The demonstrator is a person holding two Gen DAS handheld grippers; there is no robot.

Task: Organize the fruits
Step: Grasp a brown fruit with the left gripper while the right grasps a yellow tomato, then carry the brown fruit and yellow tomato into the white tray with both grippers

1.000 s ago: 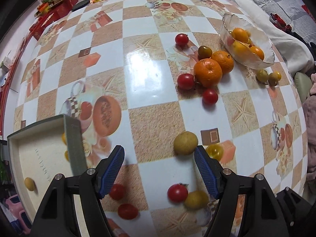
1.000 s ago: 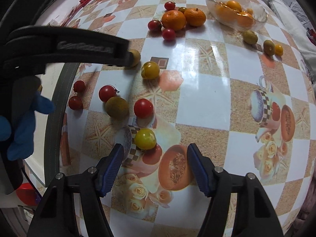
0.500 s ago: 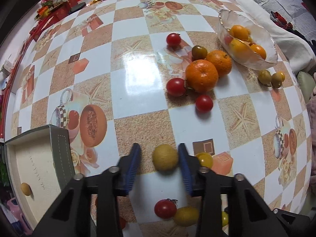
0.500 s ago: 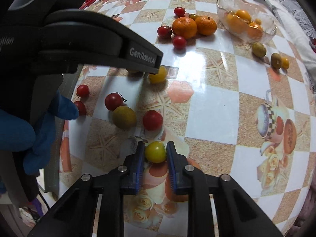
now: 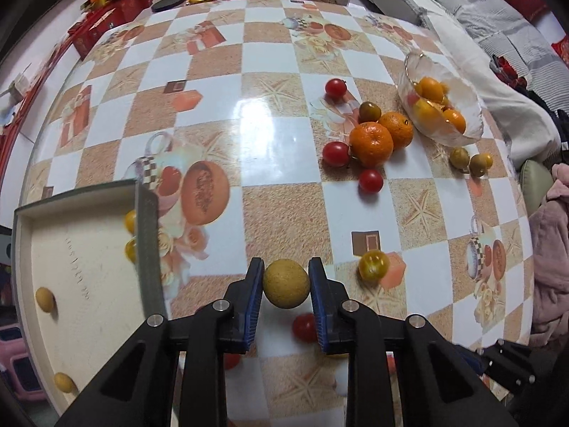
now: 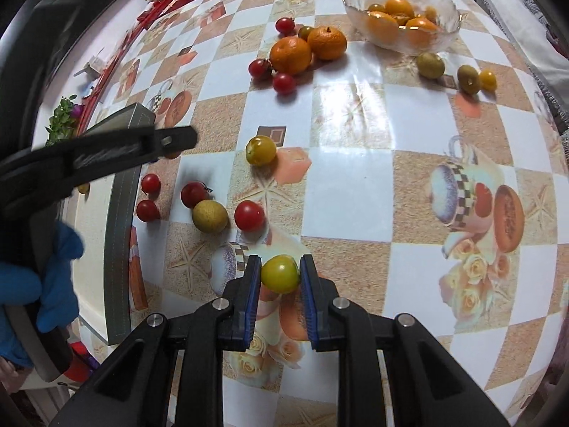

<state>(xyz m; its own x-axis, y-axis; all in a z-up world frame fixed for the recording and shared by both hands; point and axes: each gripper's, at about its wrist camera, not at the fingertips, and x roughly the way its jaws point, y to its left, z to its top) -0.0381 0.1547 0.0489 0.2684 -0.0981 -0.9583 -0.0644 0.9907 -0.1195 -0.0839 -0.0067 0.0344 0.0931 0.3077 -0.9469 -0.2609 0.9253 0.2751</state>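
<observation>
My left gripper (image 5: 286, 267) points down at the table, its jaws closing with the blue pads pressed on a round tan fruit (image 5: 286, 284). In the right wrist view my right gripper (image 6: 280, 261) is shut on a yellow-green tomato (image 6: 280, 274) just above the tablecloth. Loose fruit lies around: two oranges (image 5: 371, 144), red tomatoes (image 6: 249, 215), a yellow tomato (image 6: 260, 149) and another tan fruit (image 6: 209, 216). A shallow grey-rimmed box (image 5: 145, 235) at the left holds small tan fruits (image 5: 45, 299). A glass bowl (image 6: 402, 10) at the far right holds orange fruits.
The left gripper's black body (image 6: 106, 153) and a blue-gloved hand (image 6: 35, 284) fill the left of the right wrist view. Red packages (image 5: 117, 7) crowd the table's far edge. Bedding (image 5: 480, 17) and a pink cloth (image 5: 551, 249) lie beyond the right edge.
Both grippers went from wide open to shut, the left around the tan fruit and the right around the yellow-green tomato. Both views have shifted slightly since.
</observation>
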